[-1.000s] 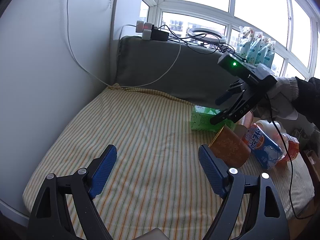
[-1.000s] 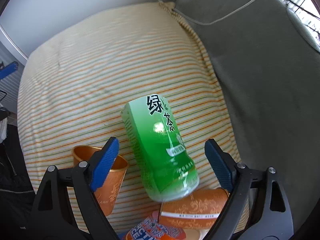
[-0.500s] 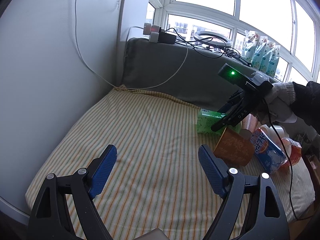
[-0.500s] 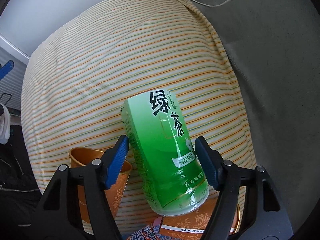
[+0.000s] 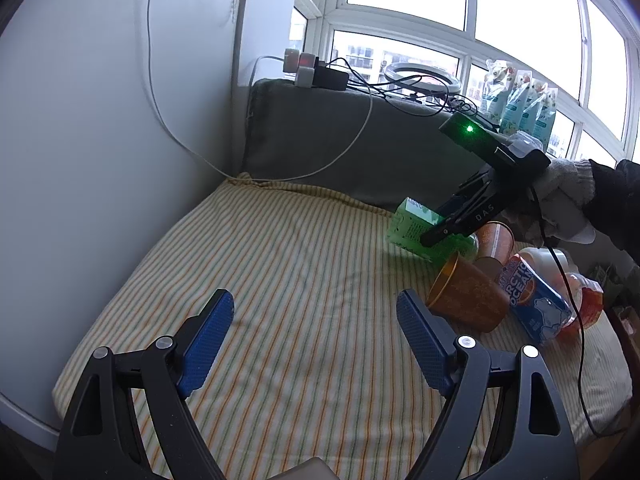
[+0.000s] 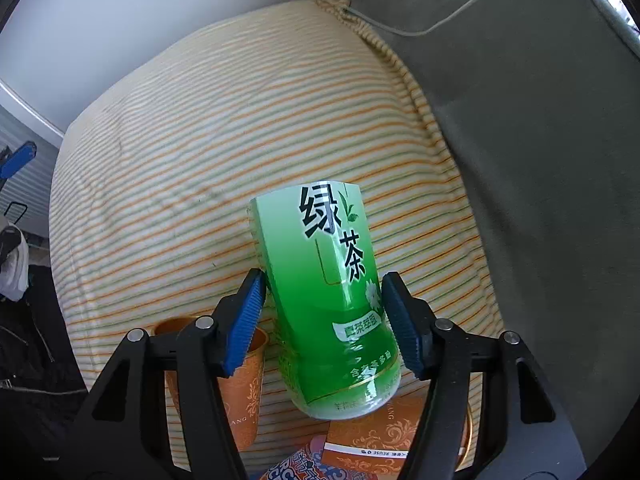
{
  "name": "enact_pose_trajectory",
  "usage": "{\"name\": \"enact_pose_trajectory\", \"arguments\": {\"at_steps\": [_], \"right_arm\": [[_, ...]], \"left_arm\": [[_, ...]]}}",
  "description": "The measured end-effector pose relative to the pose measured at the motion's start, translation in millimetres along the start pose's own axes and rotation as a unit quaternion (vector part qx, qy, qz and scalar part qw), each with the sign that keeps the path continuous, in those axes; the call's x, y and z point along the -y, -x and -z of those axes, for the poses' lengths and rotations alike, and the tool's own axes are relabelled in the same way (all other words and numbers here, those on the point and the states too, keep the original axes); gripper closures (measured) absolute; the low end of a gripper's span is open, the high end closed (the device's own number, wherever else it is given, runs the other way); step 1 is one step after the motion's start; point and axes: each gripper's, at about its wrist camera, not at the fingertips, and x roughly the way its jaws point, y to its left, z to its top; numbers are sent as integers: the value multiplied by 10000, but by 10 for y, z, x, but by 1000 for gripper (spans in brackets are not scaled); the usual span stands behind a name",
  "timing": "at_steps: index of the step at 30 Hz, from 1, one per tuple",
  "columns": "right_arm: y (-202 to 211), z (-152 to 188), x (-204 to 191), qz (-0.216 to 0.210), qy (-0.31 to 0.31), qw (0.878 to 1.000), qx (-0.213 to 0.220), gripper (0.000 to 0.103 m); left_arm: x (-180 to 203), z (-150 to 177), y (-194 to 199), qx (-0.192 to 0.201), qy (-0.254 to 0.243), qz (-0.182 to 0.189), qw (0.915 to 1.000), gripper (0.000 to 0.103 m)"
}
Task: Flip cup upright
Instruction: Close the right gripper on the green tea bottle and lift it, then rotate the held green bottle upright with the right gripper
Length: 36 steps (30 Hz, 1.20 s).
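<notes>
The right claw (image 6: 322, 316) grips the green cup (image 6: 328, 304), which lies on its side near the cushion's (image 6: 200, 140) back edge. The left claw (image 5: 314, 336) hangs released. Righting is not yet done.

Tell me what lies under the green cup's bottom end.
Under the green cup, lying on the striped cushion, an orange patterned cup shows past its lower end. How far that cup extends beneath is covered, as is any contact between them.

Two orange cups (image 5: 466, 302) (image 5: 494, 238), one green cup (image 6: 328, 300), one blue can (image 5: 536, 304).
</notes>
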Motion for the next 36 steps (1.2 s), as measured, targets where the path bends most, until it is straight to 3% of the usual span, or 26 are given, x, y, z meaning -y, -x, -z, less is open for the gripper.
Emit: {"name": "enact_pose_trajectory", "arguments": {"at_steps": [6, 15, 20, 28, 36], "right_arm": [[41, -52, -111, 172, 3, 9997, 176, 41], [574, -167, -413, 139, 35, 9945, 1034, 42], [801, -109, -710, 56, 53, 9920, 1259, 42], [1104, 330, -1222, -107, -256, 9889, 1462, 42], [1034, 1083, -1403, -774, -1672, 9706, 1549, 42]], "left_arm": [[6, -9, 51, 46, -29, -43, 10000, 19], [5, -25, 197, 203, -57, -92, 9997, 19], [21, -27, 325, 305, -86, -47, 9995, 19], [81, 26, 506, 333, -176, 162, 9992, 20], [198, 102, 613, 146, -332, 575, 9977, 20]]}}
